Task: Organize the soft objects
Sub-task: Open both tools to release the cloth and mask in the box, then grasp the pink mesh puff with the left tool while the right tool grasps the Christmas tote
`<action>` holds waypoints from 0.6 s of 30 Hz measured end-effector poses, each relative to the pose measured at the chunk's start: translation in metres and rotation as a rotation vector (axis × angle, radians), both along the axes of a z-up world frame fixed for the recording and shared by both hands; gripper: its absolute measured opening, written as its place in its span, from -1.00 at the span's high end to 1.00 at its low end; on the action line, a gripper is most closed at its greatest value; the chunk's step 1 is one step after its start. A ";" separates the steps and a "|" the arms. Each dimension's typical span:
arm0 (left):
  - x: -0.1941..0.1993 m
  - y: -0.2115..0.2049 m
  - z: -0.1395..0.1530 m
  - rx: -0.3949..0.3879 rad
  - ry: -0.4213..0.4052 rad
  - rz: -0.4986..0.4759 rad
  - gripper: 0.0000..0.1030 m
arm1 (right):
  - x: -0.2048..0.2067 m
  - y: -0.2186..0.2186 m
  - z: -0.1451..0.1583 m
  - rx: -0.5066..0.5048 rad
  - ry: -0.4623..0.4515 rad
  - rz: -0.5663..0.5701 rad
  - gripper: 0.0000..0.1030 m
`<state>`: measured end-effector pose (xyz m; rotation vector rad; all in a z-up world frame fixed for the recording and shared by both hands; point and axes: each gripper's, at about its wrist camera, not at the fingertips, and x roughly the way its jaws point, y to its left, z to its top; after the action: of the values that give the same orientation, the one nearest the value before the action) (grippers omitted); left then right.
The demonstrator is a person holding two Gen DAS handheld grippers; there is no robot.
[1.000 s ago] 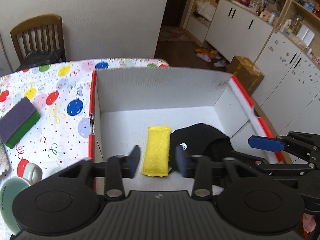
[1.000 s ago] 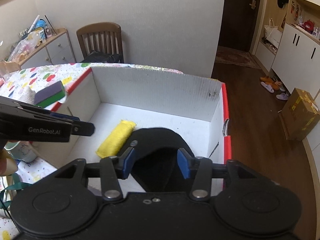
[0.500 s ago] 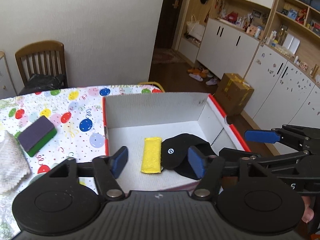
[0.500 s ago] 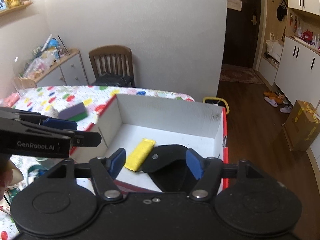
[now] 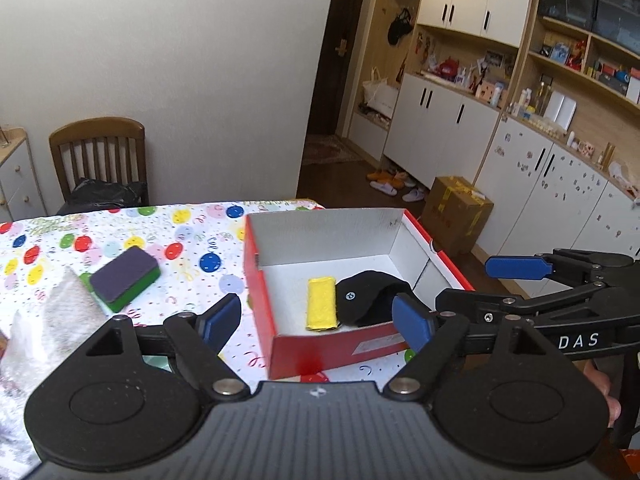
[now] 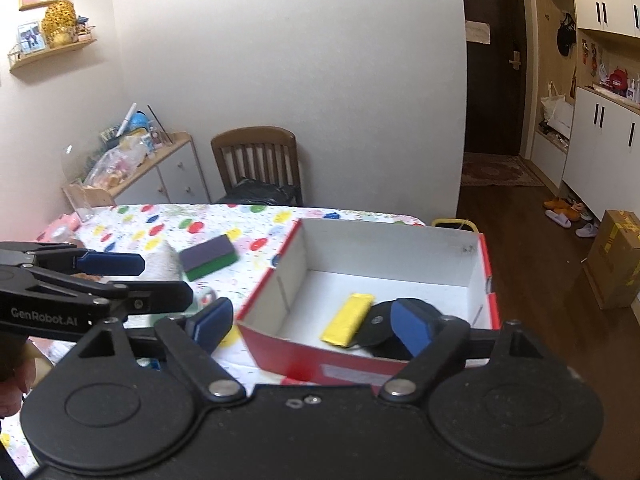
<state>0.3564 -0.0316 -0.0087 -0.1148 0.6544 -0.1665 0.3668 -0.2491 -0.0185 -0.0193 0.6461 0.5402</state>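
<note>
Both grippers have drawn back and up from the box point(image 5: 260, 280), jaws opening with nothing between them. On the table point(image 5: 192, 236), the box serves as the collecting bin and holds a black cap point(image 5: 372, 296) touching a yellow sponge point(image 5: 320, 304). Left gripper point(image 5: 316, 318) and right gripper point(image 6: 308, 322) hang empty, probably freed for the purple-green sponge point(image 5: 124, 278) outside.
</note>
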 end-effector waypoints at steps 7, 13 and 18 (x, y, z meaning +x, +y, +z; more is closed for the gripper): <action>-0.042 0.041 0.008 -0.019 -0.015 0.029 -0.92 | -0.033 0.026 0.008 0.038 -0.002 0.004 -0.79; -0.076 0.082 0.010 -0.063 -0.054 0.043 -1.00 | -0.059 0.049 0.008 0.060 0.006 0.012 -0.90; -0.101 0.118 0.008 -0.063 -0.107 0.090 -1.00 | -0.078 0.072 0.002 0.069 0.017 0.017 -0.96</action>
<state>0.2557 0.0862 -0.0008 -0.1946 0.5365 -0.1061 0.2885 -0.1773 -0.0161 0.0444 0.6438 0.5788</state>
